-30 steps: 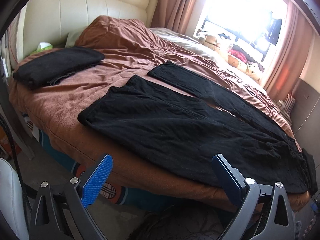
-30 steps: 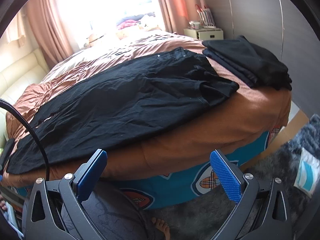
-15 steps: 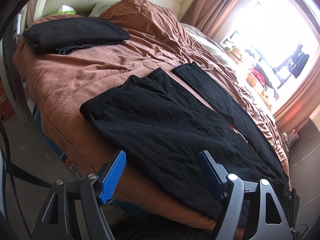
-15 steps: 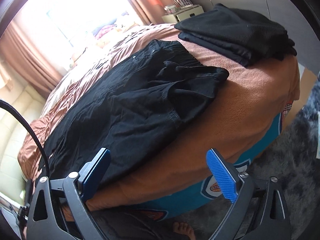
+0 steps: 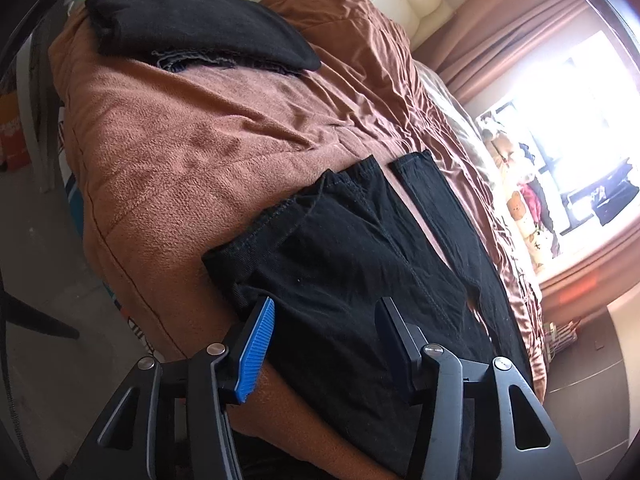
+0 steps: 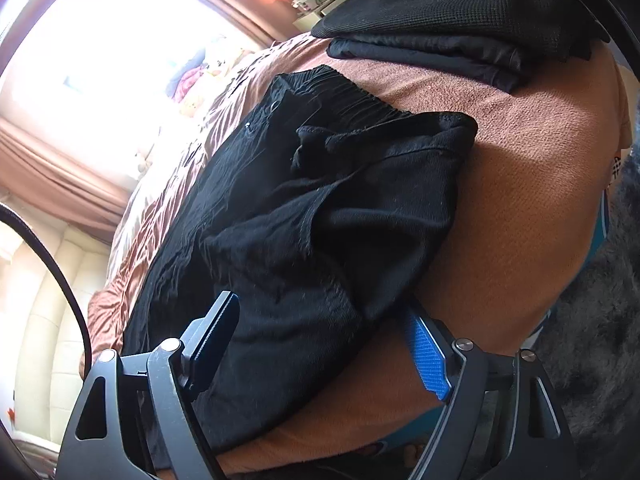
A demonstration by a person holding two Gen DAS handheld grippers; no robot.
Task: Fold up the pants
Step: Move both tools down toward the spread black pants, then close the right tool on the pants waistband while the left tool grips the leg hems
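Left gripper [image 5: 324,332] rolled, angled down over pants [image 5: 360,280] hem on brown bedspread [image 5: 192,152], jaws just closing, unclenched, right gripper [image 6: 324,332] likewise astride waistband, left view alone shows headboard-side folded black clothes [image 5: 192,28].

window [image 5: 576,128] glare blown out – fisheye edges dark, warped

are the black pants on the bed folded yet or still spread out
Spread out, not folded: the black pants lie lengthwise on the brown blanket, both legs apart, the waistband rumpled.
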